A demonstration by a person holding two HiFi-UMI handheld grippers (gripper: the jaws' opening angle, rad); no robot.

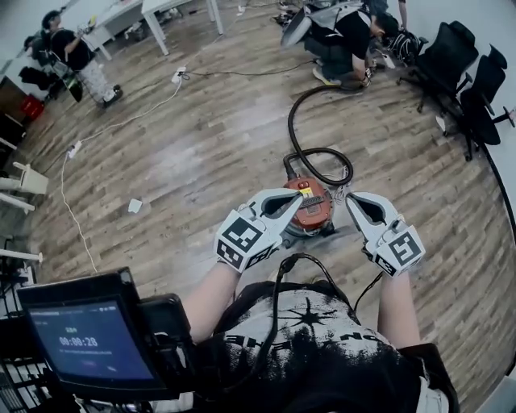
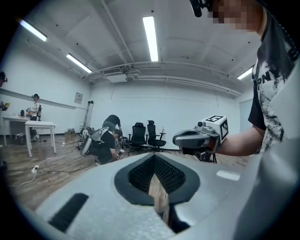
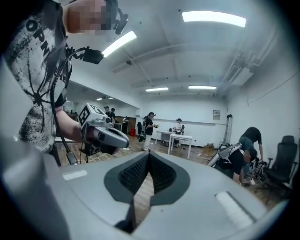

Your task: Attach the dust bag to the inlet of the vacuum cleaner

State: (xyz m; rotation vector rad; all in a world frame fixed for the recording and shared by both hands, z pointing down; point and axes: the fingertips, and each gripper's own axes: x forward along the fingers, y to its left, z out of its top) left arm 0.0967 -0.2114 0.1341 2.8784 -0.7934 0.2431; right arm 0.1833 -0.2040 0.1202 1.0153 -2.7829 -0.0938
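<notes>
An orange-red vacuum cleaner (image 1: 311,206) stands on the wooden floor right in front of me, and its black hose (image 1: 297,121) loops away behind it. My left gripper (image 1: 295,194) and right gripper (image 1: 349,200) are held up over it, side by side, tips pointing away from me. Both are shut with nothing between the jaws. In the left gripper view its own jaws (image 2: 154,158) meet at the tip, and the right gripper (image 2: 198,138) shows beside it. The right gripper view shows closed jaws (image 3: 148,154) and the left gripper (image 3: 104,135). No dust bag is in view.
A person (image 1: 339,34) crouches at the far end of the hose, next to black office chairs (image 1: 461,60). Another person (image 1: 76,56) stands far left near white tables (image 1: 161,10). Cables (image 1: 121,121) and a small white scrap (image 1: 135,206) lie on the floor. A screen (image 1: 89,340) sits bottom left.
</notes>
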